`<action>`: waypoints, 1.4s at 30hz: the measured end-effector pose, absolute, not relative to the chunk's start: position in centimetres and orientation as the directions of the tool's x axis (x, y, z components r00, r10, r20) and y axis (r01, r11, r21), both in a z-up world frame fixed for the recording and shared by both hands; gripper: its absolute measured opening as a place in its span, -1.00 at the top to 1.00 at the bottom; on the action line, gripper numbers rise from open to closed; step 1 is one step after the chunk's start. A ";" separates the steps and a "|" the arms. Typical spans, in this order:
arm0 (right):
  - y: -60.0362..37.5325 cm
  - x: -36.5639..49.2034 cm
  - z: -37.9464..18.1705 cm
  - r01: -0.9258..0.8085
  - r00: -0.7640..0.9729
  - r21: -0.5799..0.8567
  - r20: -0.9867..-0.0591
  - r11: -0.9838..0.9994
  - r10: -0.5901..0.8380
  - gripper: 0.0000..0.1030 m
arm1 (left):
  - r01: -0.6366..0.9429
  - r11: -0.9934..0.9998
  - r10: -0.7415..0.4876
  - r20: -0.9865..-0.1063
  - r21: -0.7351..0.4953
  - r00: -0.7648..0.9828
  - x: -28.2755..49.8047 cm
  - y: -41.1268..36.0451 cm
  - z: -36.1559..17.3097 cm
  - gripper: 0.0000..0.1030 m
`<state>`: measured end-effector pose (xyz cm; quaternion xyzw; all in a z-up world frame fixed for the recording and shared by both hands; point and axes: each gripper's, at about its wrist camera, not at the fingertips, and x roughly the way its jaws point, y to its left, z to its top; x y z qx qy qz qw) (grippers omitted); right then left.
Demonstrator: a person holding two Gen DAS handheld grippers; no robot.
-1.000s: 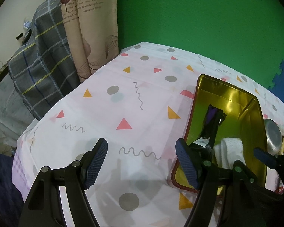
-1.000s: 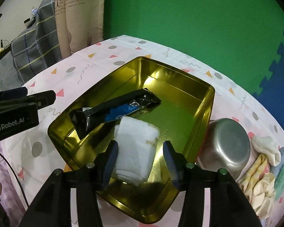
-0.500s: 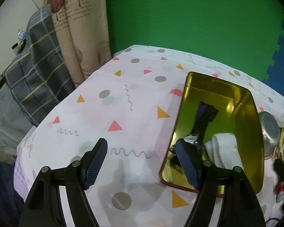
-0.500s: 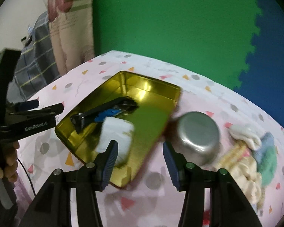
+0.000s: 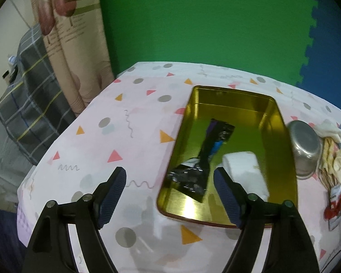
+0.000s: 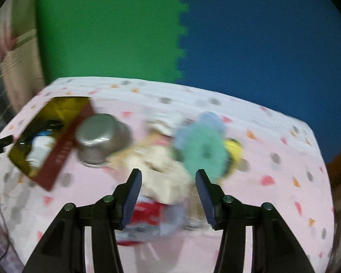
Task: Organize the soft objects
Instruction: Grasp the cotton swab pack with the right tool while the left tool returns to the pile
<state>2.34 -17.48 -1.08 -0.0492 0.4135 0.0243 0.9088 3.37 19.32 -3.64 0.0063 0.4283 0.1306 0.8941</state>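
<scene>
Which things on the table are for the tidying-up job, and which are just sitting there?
For the job:
- gold tin, where things go
- white folded cloth, already in the tin
- pile of soft cloths, waiting
- right tongs, open above the pile

Just there:
- upside-down metal bowl
- black packet in the tin
- patterned tablecloth

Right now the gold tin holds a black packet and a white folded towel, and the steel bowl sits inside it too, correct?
Not quite. The steel bowl sits upside down on the tablecloth beside the gold tin, not inside it. The left wrist view shows this. The black packet and white folded towel are in the tin.
</scene>
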 end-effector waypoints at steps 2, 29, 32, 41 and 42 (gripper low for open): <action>-19.6 2.2 -1.9 -0.048 0.642 -0.079 -0.766 0.996 -0.030 0.02 | -0.210 0.969 0.231 -0.763 0.127 0.604 3.3 18.6 -3.6 -0.49; -24.3 5.4 -9.5 -0.025 0.551 0.040 -0.833 0.999 0.047 0.02 | 0.183 0.980 -0.042 -0.815 0.080 0.578 2.4 4.3 -4.2 -0.61; -24.1 4.8 -9.4 -0.051 0.563 0.025 -0.825 0.998 0.049 0.28 | 0.225 0.973 -0.080 -0.826 0.058 0.558 2.3 2.5 -4.7 -0.61; -25.5 1.7 -9.1 -0.049 0.583 -0.018 -0.812 0.999 0.014 0.46 | 0.341 0.940 -0.188 -0.849 -0.010 0.494 2.0 -1.9 -6.2 -0.61; -25.8 1.3 -9.2 -0.045 0.586 -0.021 -0.811 0.999 0.010 0.46 | 0.353 0.935 -0.198 -0.852 -0.016 0.485 1.9 -2.5 -6.4 -0.61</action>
